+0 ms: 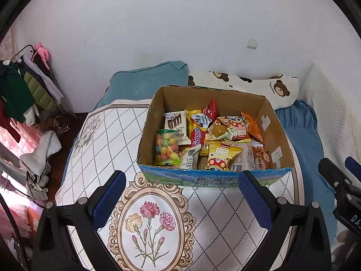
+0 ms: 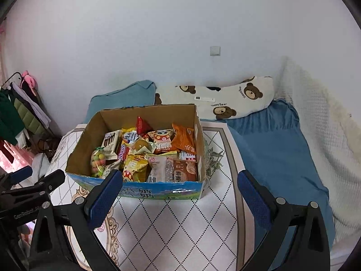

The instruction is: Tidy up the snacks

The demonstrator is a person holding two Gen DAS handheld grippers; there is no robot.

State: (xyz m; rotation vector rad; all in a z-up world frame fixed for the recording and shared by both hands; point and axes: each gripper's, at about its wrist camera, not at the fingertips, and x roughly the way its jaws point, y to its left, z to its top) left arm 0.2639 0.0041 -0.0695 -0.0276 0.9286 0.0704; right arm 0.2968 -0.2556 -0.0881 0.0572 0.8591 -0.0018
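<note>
Your left gripper hangs above the patterned cloth with its jaws spread wide and nothing between the blue pads, and the cardboard box of snacks sits just ahead of it, its printed front wall lying between and a little beyond your fingertips without touching them. Your right gripper is likewise wide apart and empty; from its camera the same cardboard box lies ahead and to the left, so the left pad overlaps the box's front corner in the picture while the right pad stands over the cloth near the blue bedsheet. The box is open at the top and full of packets: a clear bag of coloured candy balls at the front left, a white chocolate-stick packet behind it, a yellow mushroom-print bag at the front middle, a brown pastry packet at the front right, an orange bag against the right wall and a red packet standing at the back. Behind the box you can see a teal pillow and a bear-print pillow against the wall, and a clothes rack off to the left
</note>
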